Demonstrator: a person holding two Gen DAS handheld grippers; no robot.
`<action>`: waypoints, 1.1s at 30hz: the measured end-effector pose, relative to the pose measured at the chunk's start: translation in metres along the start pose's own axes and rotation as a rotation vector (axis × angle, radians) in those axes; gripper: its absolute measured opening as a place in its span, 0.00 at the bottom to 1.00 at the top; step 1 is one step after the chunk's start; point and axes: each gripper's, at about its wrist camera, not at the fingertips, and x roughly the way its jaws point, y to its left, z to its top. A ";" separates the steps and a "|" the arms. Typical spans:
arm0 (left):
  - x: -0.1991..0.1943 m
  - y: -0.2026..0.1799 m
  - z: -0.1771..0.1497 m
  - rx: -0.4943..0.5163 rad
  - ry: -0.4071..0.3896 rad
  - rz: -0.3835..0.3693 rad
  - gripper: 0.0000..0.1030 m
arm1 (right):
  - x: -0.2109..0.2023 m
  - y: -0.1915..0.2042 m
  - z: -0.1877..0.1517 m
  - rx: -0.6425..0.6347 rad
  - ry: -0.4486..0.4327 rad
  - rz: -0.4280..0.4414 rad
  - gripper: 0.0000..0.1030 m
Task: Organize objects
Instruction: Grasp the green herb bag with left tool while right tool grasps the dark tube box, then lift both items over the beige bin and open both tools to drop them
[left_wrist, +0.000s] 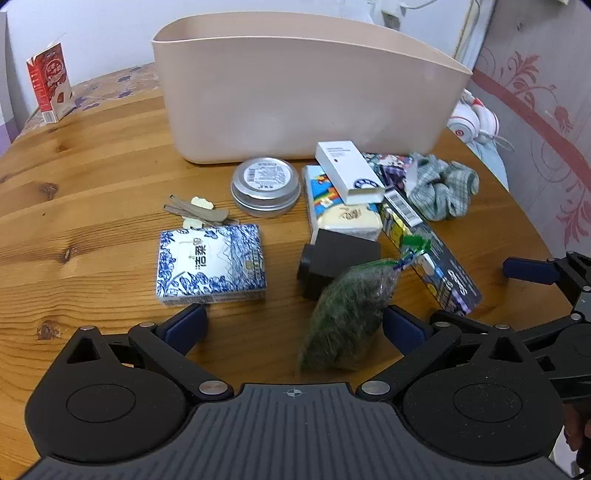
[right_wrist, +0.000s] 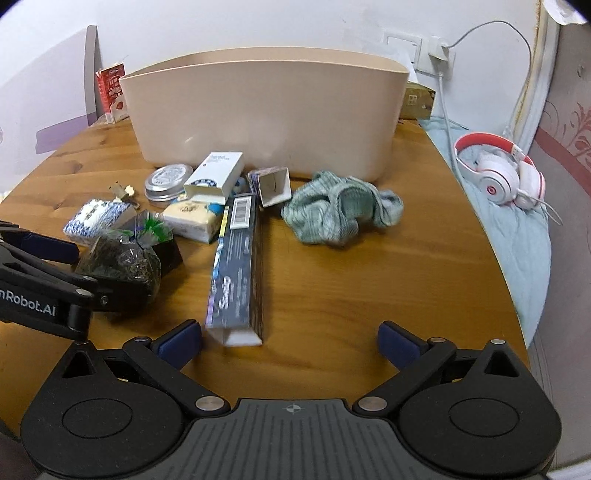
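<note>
A beige plastic bin (left_wrist: 295, 92) (right_wrist: 266, 110) stands at the back of the round wooden table (left_wrist: 92, 206). In front of it lie a round tin (left_wrist: 264, 184), a blue-and-white box (left_wrist: 212, 262), a white box (left_wrist: 349, 171), a soap bar (left_wrist: 349, 218), a black box (left_wrist: 338, 258), a long dark box (right_wrist: 236, 266) and a green cloth (right_wrist: 340, 210). A clear bag of dark green leaves (left_wrist: 347, 314) lies between the fingers of my open left gripper (left_wrist: 295, 325), nearer the right one. My right gripper (right_wrist: 290, 343) is open over bare wood, with the long box's end by its left finger.
A red milk carton (left_wrist: 50, 86) stands at the far left edge. White-and-red headphones (right_wrist: 498, 173) rest on a blue cloth beyond the table's right edge. Small clips (left_wrist: 199, 212) lie near the tin. A small open box (right_wrist: 273, 184) lies against the bin.
</note>
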 end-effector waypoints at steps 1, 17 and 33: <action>0.000 0.000 0.001 0.000 -0.003 -0.001 1.00 | 0.002 0.000 0.002 0.000 -0.003 0.001 1.00; -0.008 -0.002 -0.004 0.092 -0.065 -0.036 0.33 | 0.000 0.012 0.008 -0.034 -0.060 0.052 0.36; -0.065 0.024 0.002 0.028 -0.194 -0.086 0.30 | -0.046 0.008 0.010 0.069 -0.126 0.011 0.22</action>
